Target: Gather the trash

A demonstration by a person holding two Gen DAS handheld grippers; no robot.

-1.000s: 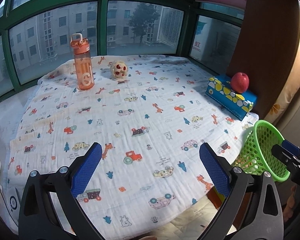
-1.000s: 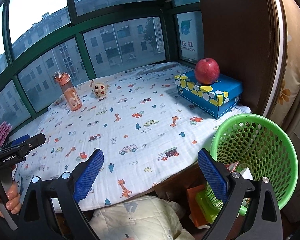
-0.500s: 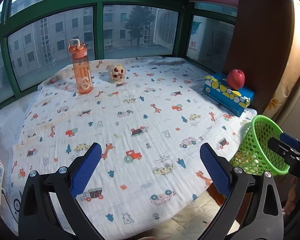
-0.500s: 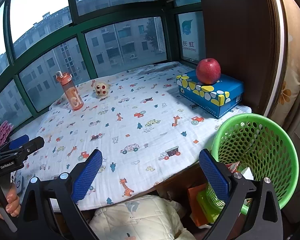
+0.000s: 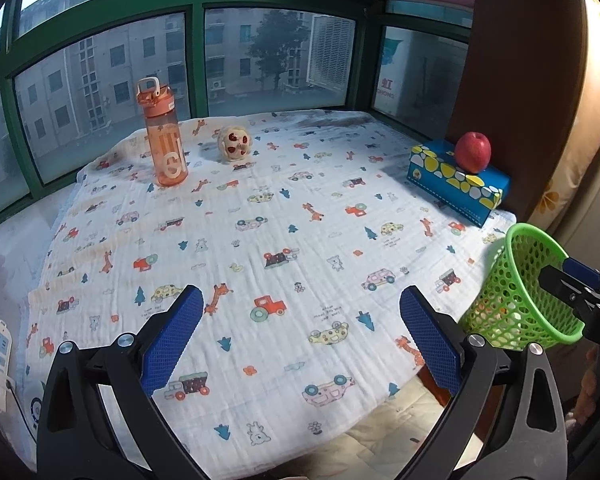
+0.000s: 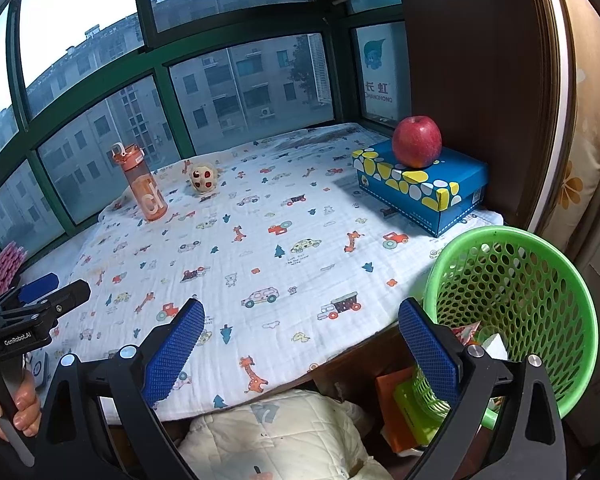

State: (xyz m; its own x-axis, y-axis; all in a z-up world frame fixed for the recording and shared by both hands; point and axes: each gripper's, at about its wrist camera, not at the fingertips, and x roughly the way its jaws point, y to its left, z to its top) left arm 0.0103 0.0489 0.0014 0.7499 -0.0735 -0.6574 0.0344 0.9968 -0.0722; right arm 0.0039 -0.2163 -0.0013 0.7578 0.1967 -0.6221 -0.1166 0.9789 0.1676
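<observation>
At far left on the cloth (image 5: 300, 240) we see an orange bottle (image 5: 164, 136) standing upright, and just to its right a small crumpled ball (image 5: 235, 145) with red spots, which we take to be the one piece of trash still out. It lies at the far edge near the window, well ahead of both grippers, slightly left of centre in each wrist view. It is roughly round, so it has no long axis to line up with.

Our left gripper (image 5: 300, 336) hangs over the near edge of the cloth with its blue pads spread wide, holding nothing and touching nothing. We judge this hand the nearer one, since the ball sits on its side of the table.

Further right, our right gripper (image 6: 300, 344) is likewise wide apart and empty, poised above the table's near edge. A blue box (image 6: 420, 188) with an apple (image 6: 417, 142) on top sits at far right. Below it, off the table edge, the green basket (image 6: 540, 248) stands just beside the right gripper's right finger, already holding some scraps.
</observation>
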